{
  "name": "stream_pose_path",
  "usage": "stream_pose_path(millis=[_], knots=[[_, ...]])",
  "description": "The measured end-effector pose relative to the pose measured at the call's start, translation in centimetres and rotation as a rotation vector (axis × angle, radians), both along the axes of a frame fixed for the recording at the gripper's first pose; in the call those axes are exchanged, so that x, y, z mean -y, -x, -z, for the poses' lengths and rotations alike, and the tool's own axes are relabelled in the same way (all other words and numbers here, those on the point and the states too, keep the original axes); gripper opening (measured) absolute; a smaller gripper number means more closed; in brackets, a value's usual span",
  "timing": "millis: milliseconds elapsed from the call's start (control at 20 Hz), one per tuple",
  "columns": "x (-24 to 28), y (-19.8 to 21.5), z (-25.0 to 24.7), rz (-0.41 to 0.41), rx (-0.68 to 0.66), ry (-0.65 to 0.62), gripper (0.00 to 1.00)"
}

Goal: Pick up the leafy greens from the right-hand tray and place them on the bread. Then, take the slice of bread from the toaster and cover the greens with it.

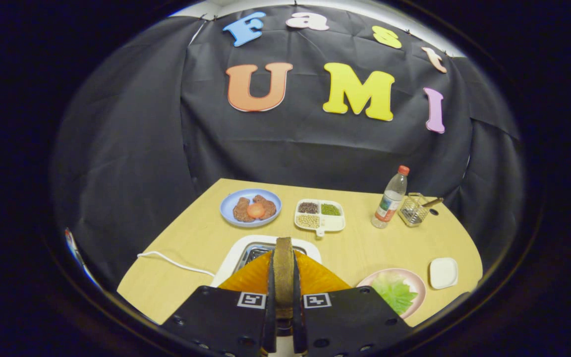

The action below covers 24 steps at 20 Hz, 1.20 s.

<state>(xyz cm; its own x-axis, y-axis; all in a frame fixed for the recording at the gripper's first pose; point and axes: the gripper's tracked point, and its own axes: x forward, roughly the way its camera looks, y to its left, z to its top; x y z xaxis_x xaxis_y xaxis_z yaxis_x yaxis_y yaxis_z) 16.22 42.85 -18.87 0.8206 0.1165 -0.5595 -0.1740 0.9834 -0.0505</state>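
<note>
Your gripper (283,277) is clamped on the bread slice (283,263), which stands on edge between both fingers, its crust facing you. Just beyond and below the slice sits the toaster (236,253), its white rim and metal slot showing past the fingers, with a white cord (171,262) trailing off to the left across the wooden table (365,248). The greens (394,292) lie on a pink plate (414,282) just right of the fingers, and a small white dish (443,272) sits beside that plate, farther right. Well beyond the toaster you have a blue plate (251,207) holding brown pieces and a round orange-red piece, and next to it a white divided tray (319,216) of seeds or beans. Farther right stand a bottle (389,198) with a red cap and a wire basket (414,209).
</note>
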Motion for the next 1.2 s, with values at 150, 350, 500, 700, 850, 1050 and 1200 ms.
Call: stream_pose_path(millis=[150,350,500,700,850,1050,1200], knots=[[-0.2,0.2,-2.9,-0.004,0.027,-0.033,0.13],[0.7,0.5,-7.7,-0.004,0.083,-0.073,0.13],[2.7,0.5,-11.2,0.012,0.141,-0.079,0.13],[6.0,0.6,-13.0,0.033,0.222,-0.046,0.13],[8.4,0.5,-10.6,0.056,0.202,-0.037,0.13],[12.6,-0.1,-5.6,0.100,0.159,0.012,0.13],[14.8,0.0,-0.8,0.114,0.094,0.028,0.13]])
